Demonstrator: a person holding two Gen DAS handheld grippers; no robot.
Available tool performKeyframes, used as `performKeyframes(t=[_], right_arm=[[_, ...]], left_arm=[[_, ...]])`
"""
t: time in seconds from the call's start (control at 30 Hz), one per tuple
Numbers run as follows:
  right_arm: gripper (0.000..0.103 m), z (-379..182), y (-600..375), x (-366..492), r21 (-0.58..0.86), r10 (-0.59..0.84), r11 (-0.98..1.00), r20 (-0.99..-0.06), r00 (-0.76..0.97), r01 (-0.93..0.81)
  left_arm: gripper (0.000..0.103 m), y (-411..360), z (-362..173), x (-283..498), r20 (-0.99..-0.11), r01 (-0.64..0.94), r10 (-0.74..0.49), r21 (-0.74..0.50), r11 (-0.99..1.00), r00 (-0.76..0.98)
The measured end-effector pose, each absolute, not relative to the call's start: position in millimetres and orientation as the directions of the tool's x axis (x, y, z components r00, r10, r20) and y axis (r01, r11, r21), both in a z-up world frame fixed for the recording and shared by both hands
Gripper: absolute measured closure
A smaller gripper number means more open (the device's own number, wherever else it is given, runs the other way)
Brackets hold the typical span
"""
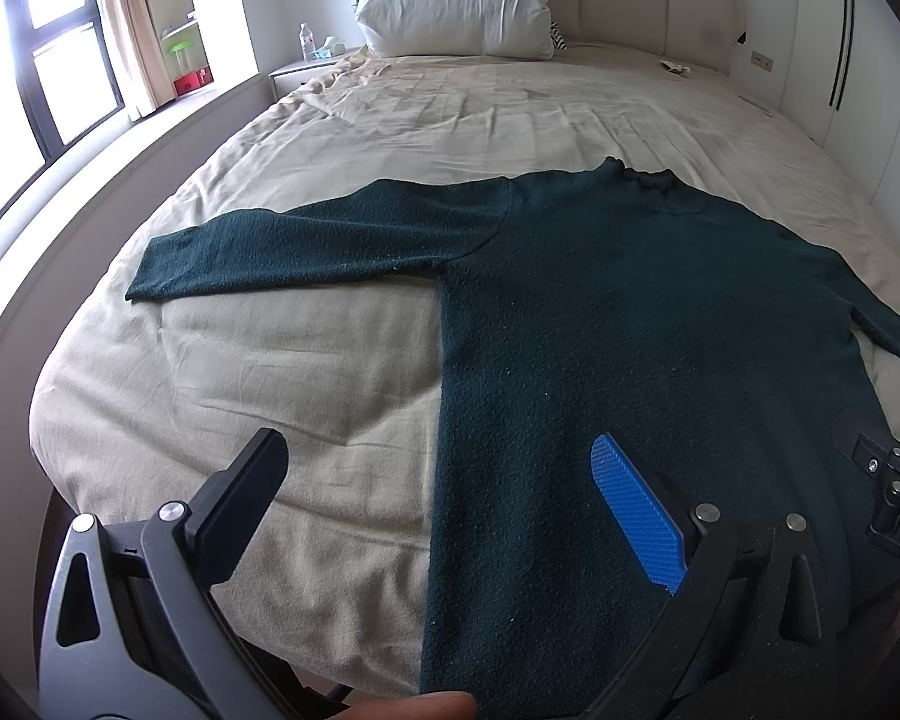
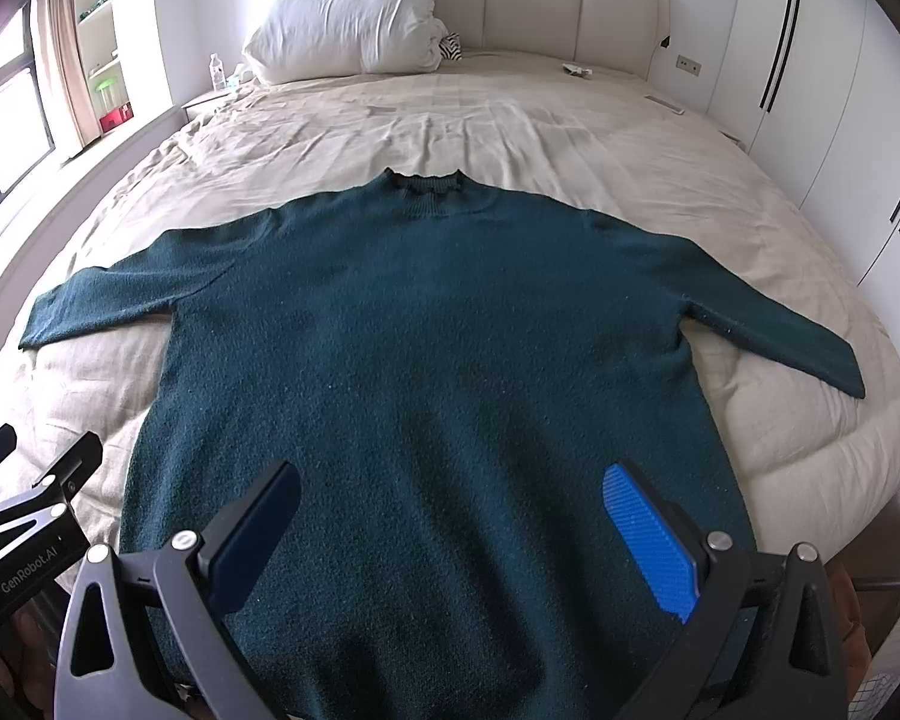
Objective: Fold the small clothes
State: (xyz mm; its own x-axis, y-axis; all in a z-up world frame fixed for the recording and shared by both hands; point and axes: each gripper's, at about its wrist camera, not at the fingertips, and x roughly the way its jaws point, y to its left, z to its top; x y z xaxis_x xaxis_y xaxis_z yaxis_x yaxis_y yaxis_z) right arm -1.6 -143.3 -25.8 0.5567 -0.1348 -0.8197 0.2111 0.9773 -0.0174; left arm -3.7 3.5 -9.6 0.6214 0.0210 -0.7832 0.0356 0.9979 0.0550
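Where the left wrist view looks up the bed (image 1: 342, 120), one dark green sweater (image 1: 600, 330) lies flat on the beige cover, its long axis running from the hem at 6 o'clock to the collar at 12 o'clock, toward the headboard. One sleeve reaches out to 9 o'clock, its cuff resting on the cover; the other runs off toward 3 o'clock and is cut by the frame edge. The left gripper (image 1: 444, 480) has its jaws wide apart, holding nothing: the black finger hangs over bare cover at 7 o'clock, the blue-padded one over the sweater's lower body at 5 o'clock. Whether either touches the cloth cannot be told. Part of the right gripper (image 1: 897, 468) shows at 4 o'clock. One white pillow (image 1: 456, 0) leans on the headboard at 12 o'clock, and one water bottle (image 1: 308, 42) stands on the nightstand at 11 o'clock.

From the right wrist view the same single sweater (image 2: 426, 348) fills the middle, collar at 12 o'clock, hem at 6 o'clock, both sleeves spread to 9 and 3 o'clock. The right gripper (image 2: 456, 498) also has its jaws wide apart and empty, both fingers over the lower body near the hem. The left gripper (image 2: 36, 492) sits at 8 o'clock, beside the sweater's edge. The pillow (image 2: 348, 18) lies at 11 o'clock.
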Motion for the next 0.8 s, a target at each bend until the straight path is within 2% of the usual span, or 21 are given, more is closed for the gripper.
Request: performKeyframes(t=[0.8], right_arm=[[0.0, -28.1, -141.9, -1.4, -0.018, -0.133, 0.978, -0.821, 0.555, 0.209]], left_arm=[[0.0, 7.4, -17.2, -4.4, -0.787, 0.036, 0.018, 0.051, 0.998, 0.617]])
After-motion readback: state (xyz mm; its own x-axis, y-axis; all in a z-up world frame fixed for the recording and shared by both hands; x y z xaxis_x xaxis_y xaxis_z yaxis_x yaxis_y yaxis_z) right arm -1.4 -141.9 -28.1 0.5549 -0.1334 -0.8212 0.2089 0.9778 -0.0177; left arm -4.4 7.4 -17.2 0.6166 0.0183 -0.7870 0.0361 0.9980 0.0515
